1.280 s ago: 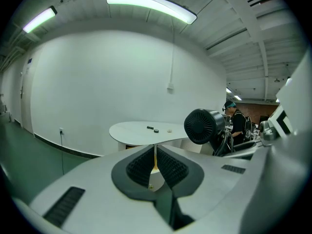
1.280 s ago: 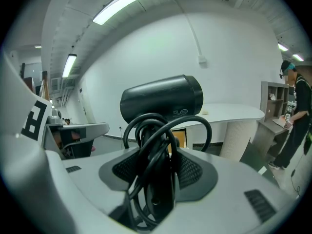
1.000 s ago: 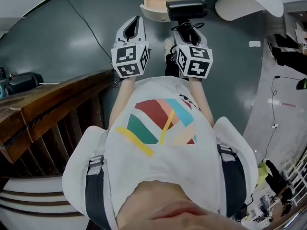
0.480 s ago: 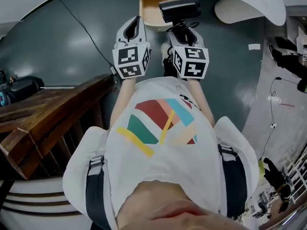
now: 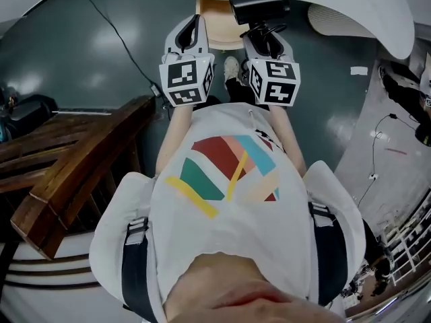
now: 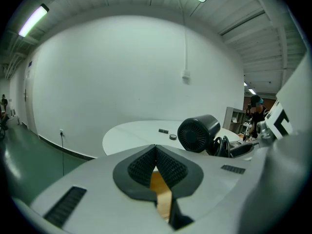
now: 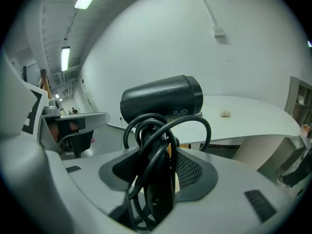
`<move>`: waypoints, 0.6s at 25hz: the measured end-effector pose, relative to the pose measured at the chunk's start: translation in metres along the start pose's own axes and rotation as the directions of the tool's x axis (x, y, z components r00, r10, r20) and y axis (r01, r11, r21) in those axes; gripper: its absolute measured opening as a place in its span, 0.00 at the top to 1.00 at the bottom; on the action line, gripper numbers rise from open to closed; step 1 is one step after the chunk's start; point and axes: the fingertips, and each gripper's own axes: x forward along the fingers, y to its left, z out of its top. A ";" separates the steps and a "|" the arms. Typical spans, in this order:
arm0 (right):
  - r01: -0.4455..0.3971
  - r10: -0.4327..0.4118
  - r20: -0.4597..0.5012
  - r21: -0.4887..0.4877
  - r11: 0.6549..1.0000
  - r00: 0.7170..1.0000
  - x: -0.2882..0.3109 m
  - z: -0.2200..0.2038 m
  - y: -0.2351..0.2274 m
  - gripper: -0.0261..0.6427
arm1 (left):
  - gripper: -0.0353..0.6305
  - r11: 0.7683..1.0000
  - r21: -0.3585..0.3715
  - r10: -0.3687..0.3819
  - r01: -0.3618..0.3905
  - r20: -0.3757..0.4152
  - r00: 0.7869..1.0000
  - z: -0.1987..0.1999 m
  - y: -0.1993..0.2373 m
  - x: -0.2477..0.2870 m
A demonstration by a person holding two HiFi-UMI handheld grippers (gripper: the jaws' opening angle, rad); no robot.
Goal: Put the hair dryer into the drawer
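**Inspector:** Where is the hair dryer (image 7: 163, 99)?

**Examiner:** In the air, carried upright by the right gripper (image 7: 163, 160). The jaws are clamped on its handle (image 7: 159, 194), and the coiled cord (image 7: 152, 136) is caught in the same grip. The barrel stands above the jaws and lies crosswise.

**Inspector:** And the left gripper (image 6: 156, 150)?

**Examiner:** Its pads are pressed together at the tips with nothing between them. It is held just beside the right one.

**Inspector:** How will the article handle?

**Examiner:** As a judgement only: a rigid, smooth plastic shell of moderate weight. It is top-heavy as held, so it may pivot in the jaws. The handle is the correct place to hold it, since the barrel is too broad and slick. The cord looks springy, and its loops stand proud of the grip, so they could snag on an edge or spill loose.

**Inspector:** What is around it?

**Examiner:**
- A light wood unit (image 5: 214, 25) sits ahead under the rim of a white table (image 5: 337, 5). I take it for the drawer but cannot tell whether it is open.
- A wooden rail (image 5: 81, 173) stands at the person's left, well apart.
- A thin cable (image 5: 118, 36) runs across the dark floor.
- A small pale lump (image 7: 224, 113) lies on the tabletop.

**Inspector:** Is anything in the way?

**Examiner:** The table rim overhangs the unit, and in the head view the barrel is near that rim. It could knock on the way in.
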 end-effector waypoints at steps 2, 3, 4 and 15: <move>-0.004 0.004 -0.004 0.001 1.000 1.000 0.010 0.007 -0.004 0.64 | 0.92 1.000 0.002 0.019 -0.019 0.000 1.000 0.006 0.007 0.009; -0.004 0.004 -0.005 0.002 1.000 1.000 0.014 0.011 -0.005 0.64 | 0.92 1.000 0.005 0.023 -0.023 0.002 1.000 0.008 0.011 0.012; -0.002 0.002 -0.004 0.003 1.000 1.000 0.018 0.014 -0.005 0.64 | 0.92 1.000 0.005 0.024 -0.024 0.006 1.000 0.011 0.014 0.015; 0.070 -0.070 0.024 -0.003 0.998 0.997 0.037 0.053 0.004 0.64 | 0.92 0.997 0.005 -0.073 0.073 0.056 0.996 0.050 0.040 0.061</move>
